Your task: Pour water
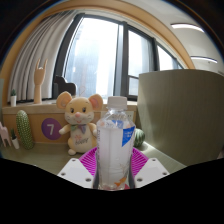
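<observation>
A clear plastic water bottle [116, 140], probably light, smooth and easily squashed, is held upright at mid-body between the gripper's [114, 166] closed pink pads [90, 160], just ahead of a stuffed mouse [77, 118] on the windowsill [40, 152].

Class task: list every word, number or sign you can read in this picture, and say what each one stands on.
"7": white numeral on a purple round sign beside the plush mouse.
Blue label on the water bottle, held between the tool fingers: print too blurred to read.
Nothing else legible.
</observation>
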`<action>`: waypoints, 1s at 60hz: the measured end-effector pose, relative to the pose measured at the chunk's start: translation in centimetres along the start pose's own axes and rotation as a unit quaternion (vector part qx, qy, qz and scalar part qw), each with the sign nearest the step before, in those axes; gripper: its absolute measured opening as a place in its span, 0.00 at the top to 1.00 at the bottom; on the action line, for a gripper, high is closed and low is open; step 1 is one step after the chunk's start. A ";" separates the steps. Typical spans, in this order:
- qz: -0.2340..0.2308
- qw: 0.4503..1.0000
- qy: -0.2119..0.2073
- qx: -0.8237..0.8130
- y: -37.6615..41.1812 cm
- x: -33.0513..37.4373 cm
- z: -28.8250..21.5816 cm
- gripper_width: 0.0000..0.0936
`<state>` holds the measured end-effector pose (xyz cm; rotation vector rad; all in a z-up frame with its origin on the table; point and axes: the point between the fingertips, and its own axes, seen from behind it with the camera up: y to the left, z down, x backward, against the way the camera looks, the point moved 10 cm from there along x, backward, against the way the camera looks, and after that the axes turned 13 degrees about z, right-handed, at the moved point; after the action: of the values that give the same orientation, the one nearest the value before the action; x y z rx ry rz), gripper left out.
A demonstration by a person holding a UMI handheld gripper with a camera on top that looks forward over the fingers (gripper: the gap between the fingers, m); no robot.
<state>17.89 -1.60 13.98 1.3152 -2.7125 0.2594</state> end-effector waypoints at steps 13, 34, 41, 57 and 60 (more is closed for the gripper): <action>0.014 1.000 -0.010 0.003 0.0 -0.6 2.9 0.57; -0.013 1.000 0.017 0.000 -0.4 0.3 3.8 0.22; -0.021 1.000 0.022 -0.003 -1.6 2.4 4.0 0.21; -0.080 0.994 0.073 0.002 -2.2 11.5 7.7 0.22; -0.092 0.993 0.077 0.012 -1.8 14.0 8.3 0.22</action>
<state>10.47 -15.12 8.51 1.4749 -2.4495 0.3602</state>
